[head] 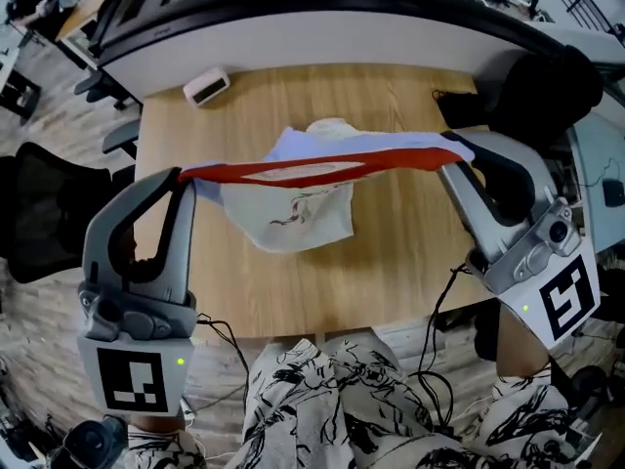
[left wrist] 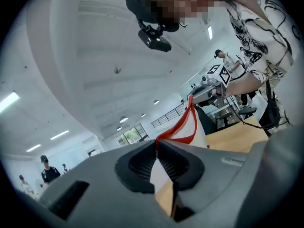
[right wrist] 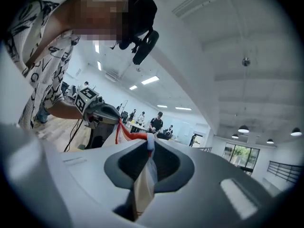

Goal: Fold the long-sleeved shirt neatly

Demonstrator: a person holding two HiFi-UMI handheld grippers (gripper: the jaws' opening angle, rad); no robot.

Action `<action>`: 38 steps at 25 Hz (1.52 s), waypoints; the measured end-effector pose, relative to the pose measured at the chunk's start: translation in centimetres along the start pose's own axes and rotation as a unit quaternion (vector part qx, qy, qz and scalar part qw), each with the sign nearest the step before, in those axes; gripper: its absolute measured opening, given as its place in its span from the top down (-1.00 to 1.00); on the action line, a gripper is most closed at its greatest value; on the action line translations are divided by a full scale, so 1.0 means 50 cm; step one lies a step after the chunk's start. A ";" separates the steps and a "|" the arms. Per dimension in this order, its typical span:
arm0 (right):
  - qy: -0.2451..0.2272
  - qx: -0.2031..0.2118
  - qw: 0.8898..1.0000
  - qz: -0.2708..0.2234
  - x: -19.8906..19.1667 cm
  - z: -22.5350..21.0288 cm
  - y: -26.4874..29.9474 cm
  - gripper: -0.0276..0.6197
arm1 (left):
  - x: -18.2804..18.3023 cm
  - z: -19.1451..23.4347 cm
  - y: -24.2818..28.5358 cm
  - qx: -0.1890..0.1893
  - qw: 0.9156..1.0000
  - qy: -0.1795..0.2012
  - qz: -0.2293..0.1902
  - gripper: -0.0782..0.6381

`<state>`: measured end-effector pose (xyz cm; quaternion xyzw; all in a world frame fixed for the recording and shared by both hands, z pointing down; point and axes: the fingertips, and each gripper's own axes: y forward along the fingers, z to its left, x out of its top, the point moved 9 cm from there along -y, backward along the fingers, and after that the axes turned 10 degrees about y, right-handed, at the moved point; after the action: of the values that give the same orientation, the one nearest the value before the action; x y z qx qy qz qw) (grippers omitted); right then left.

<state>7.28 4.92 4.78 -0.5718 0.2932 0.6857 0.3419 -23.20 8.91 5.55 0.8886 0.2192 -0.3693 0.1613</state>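
Left gripper [head: 185,176] and right gripper [head: 451,156] pinch the shirt [head: 298,208] taut above the table [head: 410,262]; a white box [head: 206,86] lies at its far edge.

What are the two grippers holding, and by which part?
The shirt. The left gripper and right gripper each pinch one end of its red edge, stretched between them.

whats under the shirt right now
Only bare wooden table shows below the shirt, stretched between the left gripper and right gripper. The patch behind the drooping cloth is covered.
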 end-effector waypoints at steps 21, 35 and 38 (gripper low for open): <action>-0.023 -0.041 0.998 -0.048 0.217 -0.044 -0.008 0.81 | 0.185 0.146 0.003 0.051 0.994 0.043 -0.091 0.71; 0.078 -0.109 0.983 0.127 -0.309 -0.217 0.177 0.80 | -0.250 -0.064 0.396 -0.041 0.994 -0.012 0.103 0.71; 0.095 -0.119 0.977 0.151 -0.404 -0.251 0.213 0.80 | -0.334 -0.105 0.465 -0.054 0.990 -0.032 0.129 0.71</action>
<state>8.32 -14.04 22.61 -0.6196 0.3236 0.7024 0.1343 -18.84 -13.07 24.12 0.8872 0.1167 -0.3612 0.2622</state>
